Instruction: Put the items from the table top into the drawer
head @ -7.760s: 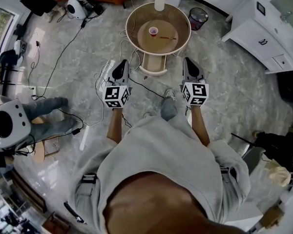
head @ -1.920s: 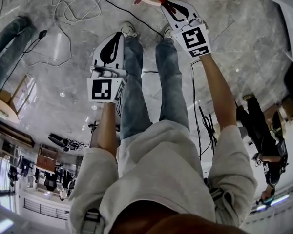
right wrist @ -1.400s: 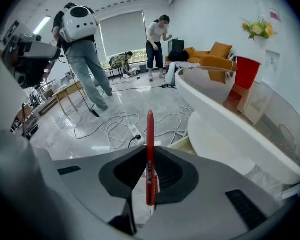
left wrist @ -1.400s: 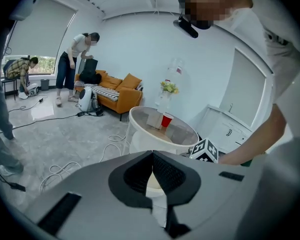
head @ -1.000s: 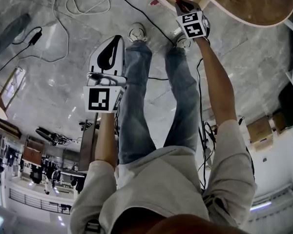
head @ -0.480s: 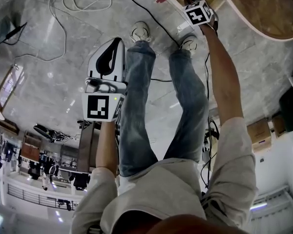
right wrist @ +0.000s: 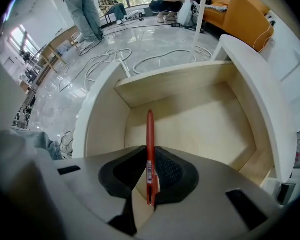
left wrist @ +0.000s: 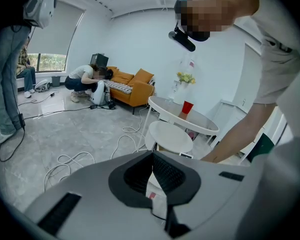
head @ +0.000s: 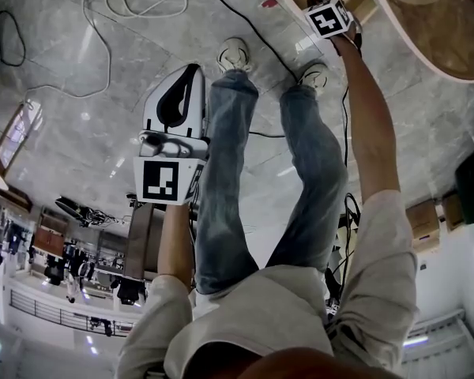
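1. Left gripper (left wrist: 152, 158): jaws are found closed together, with nothing held.
2. Red cup (left wrist: 188, 107): noted standing on the round tabletop (left wrist: 205, 125).
3. Right gripper (right wrist: 151, 160): jaws are clamped on a red pen (right wrist: 150, 129), which is pointed into the open wooden drawer (right wrist: 190, 84), above the middle of its floor.

The slim red plastic pen (right wrist: 150, 134), which earlier lay on top of the round wooden bench (head: 430, 34), is now clamped in the right tool (right wrist: 150, 170). That tool has dropped over the open pale wooden drawer (right wrist: 200, 119). The left tool (head: 188, 81) has sunk beside the person's left leg (head: 221, 180).
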